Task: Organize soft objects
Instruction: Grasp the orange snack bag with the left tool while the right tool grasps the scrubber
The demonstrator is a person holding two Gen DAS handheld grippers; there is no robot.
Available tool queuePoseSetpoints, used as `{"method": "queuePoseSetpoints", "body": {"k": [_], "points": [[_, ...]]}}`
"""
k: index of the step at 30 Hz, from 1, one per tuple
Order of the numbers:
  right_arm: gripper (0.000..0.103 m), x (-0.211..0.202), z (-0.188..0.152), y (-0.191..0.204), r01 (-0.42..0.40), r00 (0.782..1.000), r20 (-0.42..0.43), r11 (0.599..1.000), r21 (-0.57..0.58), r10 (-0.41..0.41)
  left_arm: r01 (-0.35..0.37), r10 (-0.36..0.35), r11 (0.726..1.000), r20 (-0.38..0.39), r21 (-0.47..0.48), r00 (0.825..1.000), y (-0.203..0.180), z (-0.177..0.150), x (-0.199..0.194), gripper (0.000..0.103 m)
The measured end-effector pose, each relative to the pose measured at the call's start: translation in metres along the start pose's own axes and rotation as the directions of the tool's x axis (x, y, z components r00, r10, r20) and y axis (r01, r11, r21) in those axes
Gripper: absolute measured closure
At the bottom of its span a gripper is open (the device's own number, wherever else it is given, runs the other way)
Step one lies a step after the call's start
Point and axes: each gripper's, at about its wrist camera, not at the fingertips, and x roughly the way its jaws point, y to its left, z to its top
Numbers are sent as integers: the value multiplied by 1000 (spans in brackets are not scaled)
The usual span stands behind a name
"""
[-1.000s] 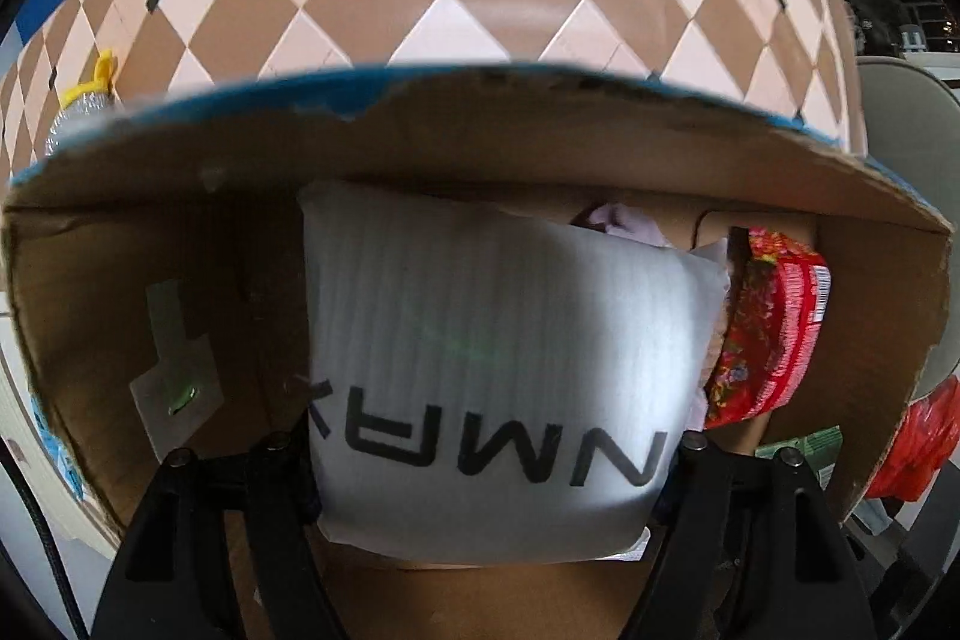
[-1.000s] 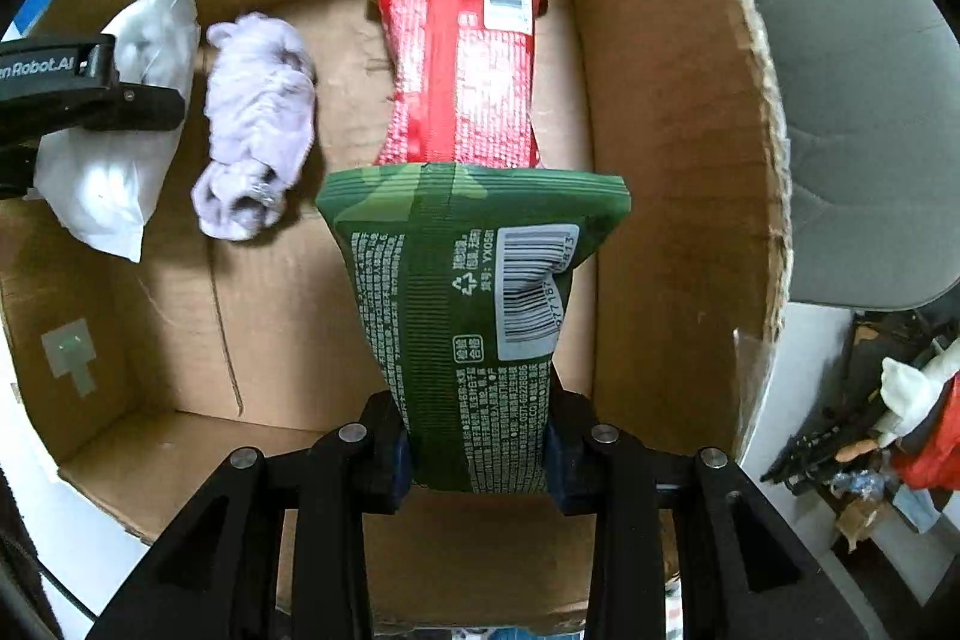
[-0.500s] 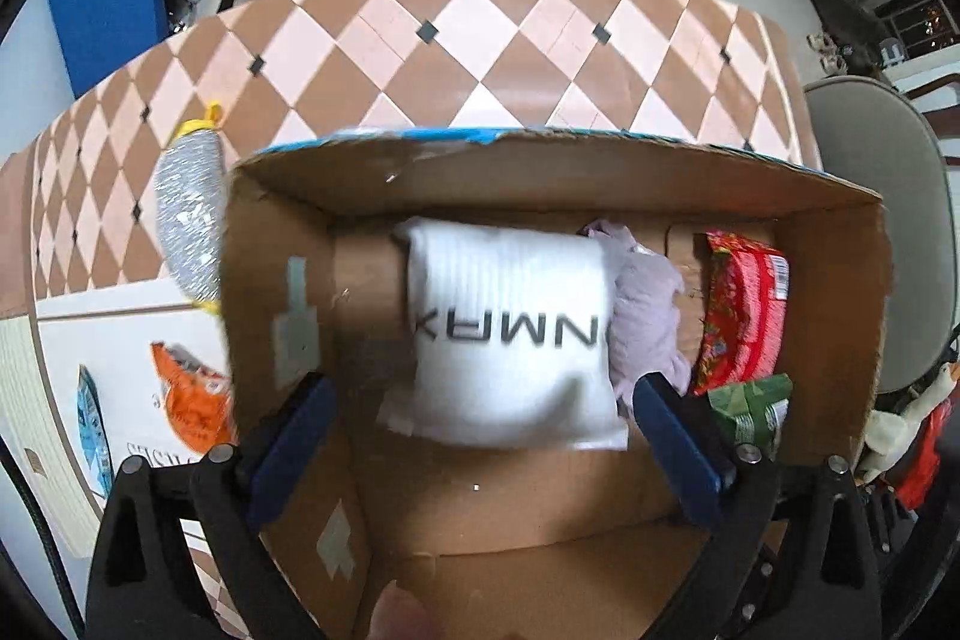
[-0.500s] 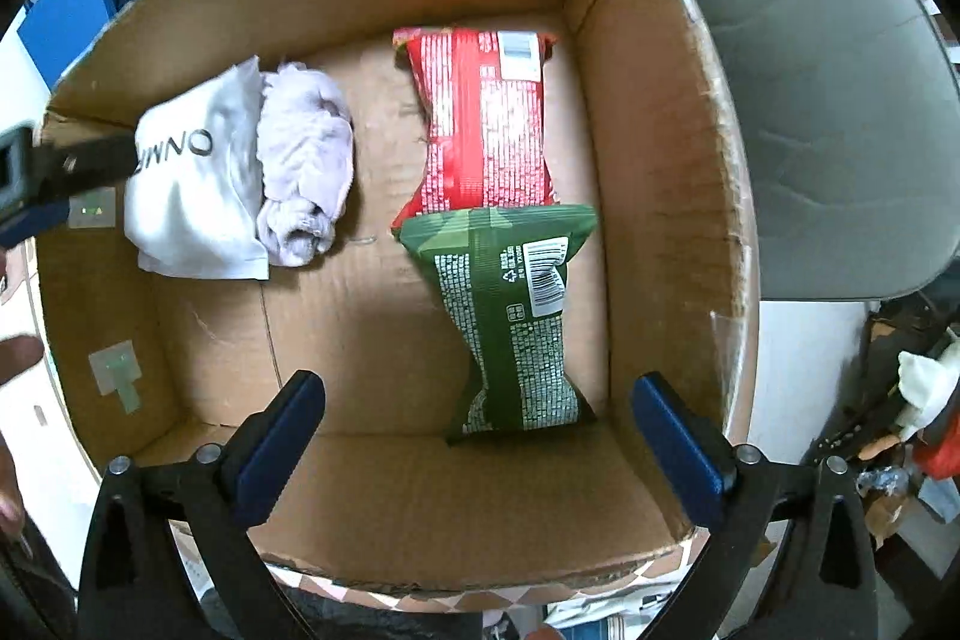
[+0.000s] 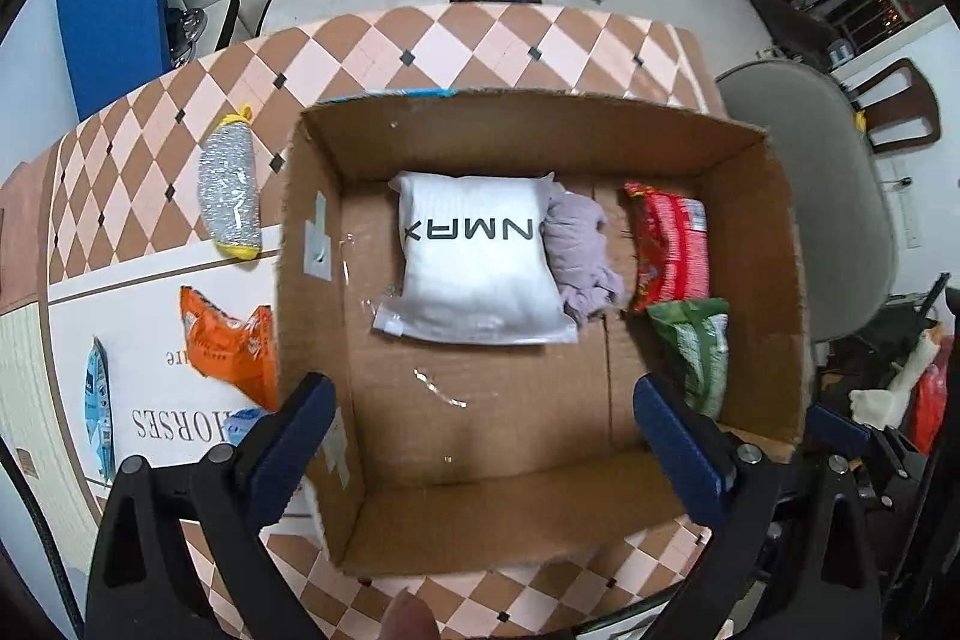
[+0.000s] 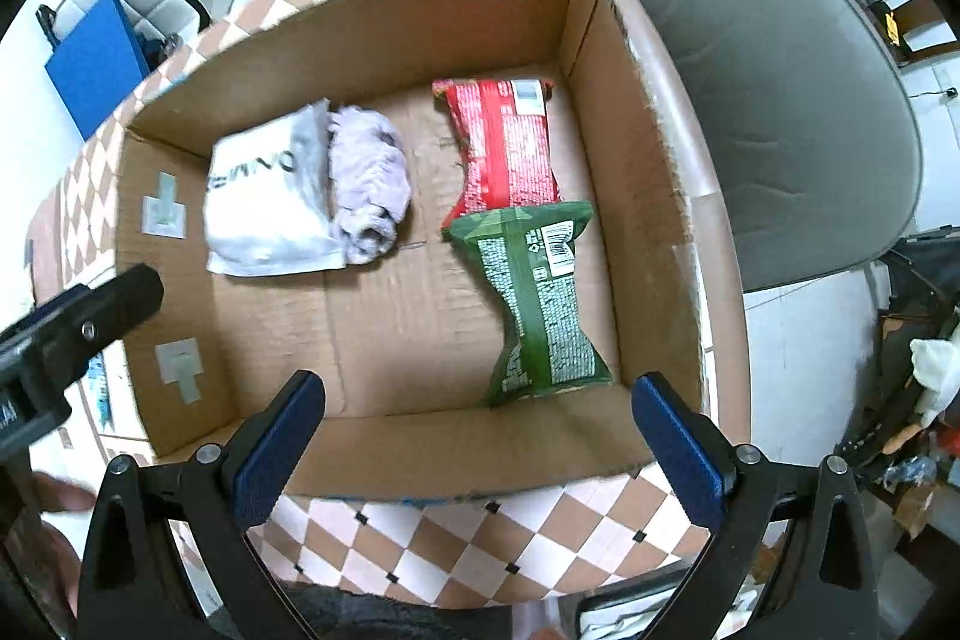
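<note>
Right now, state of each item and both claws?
left claw: open, empty
right claw: open, empty
cardboard box: open-topped
white packet: flat in box
lilac cloth: bunched, touching white packet
red packet: flat
green packet: overlaps red packet's end

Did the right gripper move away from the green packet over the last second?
Yes. The right gripper released the green packet and backed past the cardboard box near wall.

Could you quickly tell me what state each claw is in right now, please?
Left claw: open, holding nothing, above the cardboard box.
Right claw: open, holding nothing; the green packet lies in the box.
</note>
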Motion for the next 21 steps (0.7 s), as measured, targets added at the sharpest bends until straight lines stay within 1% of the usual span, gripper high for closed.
{"method": "queuePoseSetpoints", "body": {"k": [3, 4, 6, 7, 9, 10, 11, 12, 13, 14, 15, 16, 17, 18, 19, 20, 21], "points": [[0, -28, -5, 15, -63, 997, 41, 998, -3, 63, 5, -5, 1000, 59, -2, 998, 19, -6, -34, 1], [0, -39, -6, 26, -83, 995, 57, 996, -21, 84, -7, 8, 1000, 75, -2, 997, 26, -8, -44, 1], [0, -56, -9, 53, -116, 989, 79, 991, -73, 122, -40, 42, 999, 126, -19, 991, 56, -11, -69, 1], [0, -65, -9, 77, -120, 988, 84, 985, -124, 131, -59, 63, 998, 138, -30, 988, 70, -12, -76, 1], [0, -75, -7, 114, -119, 987, 83, 971, -206, 138, -125, 133, 990, 157, -60, 979, 108, -15, -89, 1], [0, -78, -5, 146, -107, 988, 82, 956, -273, 133, -166, 177, 983, 167, -82, 970, 129, -17, -92, 1], [0, -79, -4, 169, -91, 989, 84, 944, -317, 124, -212, 229, 971, 160, -114, 960, 153, -18, -91, 1], [0, -78, -3, 186, -81, 990, 84, 934, -349, 117, -223, 242, 965, 134, -140, 961, 171, -18, -86, 1], [0, -70, 0, 214, -72, 992, 69, 916, -394, 107, -200, 218, 963, 86, -181, 972, 195, -18, -76, 1], [0, -63, 4, 231, -74, 993, 49, 910, -408, 103, -148, 160, 960, 35, -237, 986, 219, -18, -63, 1], [0, -55, 7, 242, -81, 994, 35, 910, -408, 104, -75, 76, 947, -10, -312, 997, 243, -17, -46, 1], [3, -46, 12, 256, -86, 994, 21, 911, -403, 103, -30, 20, 934, -30, -355, 999, 256, -17, -34, 1], [10, -38, 15, 264, -79, 996, 15, 915, -396, 92, 31, -64, 910, -65, -413, 996, 272, -15, -15, 4], [17, -32, 17, 269, -76, 996, 9, 923, -378, 86, 61, -113, 892, -92, -447, 989, 280, -14, -1, 12], [31, -24, 19, 272, -89, 996, -6, 934, -346, 92, 99, -184, 869, -131, -484, 974, 287, -11, 20, 16], [41, -16, 20, 270, -111, 994, -27, 947, -300, 108, 119, -227, 855, -160, -504, 961, 289, -8, 36, 21], [43, -10, 21, 268, -126, 992, -35, 955, -269, 121, 128, -253, 849, -182, -513, 950, 286, -6, 47, 21]]}}
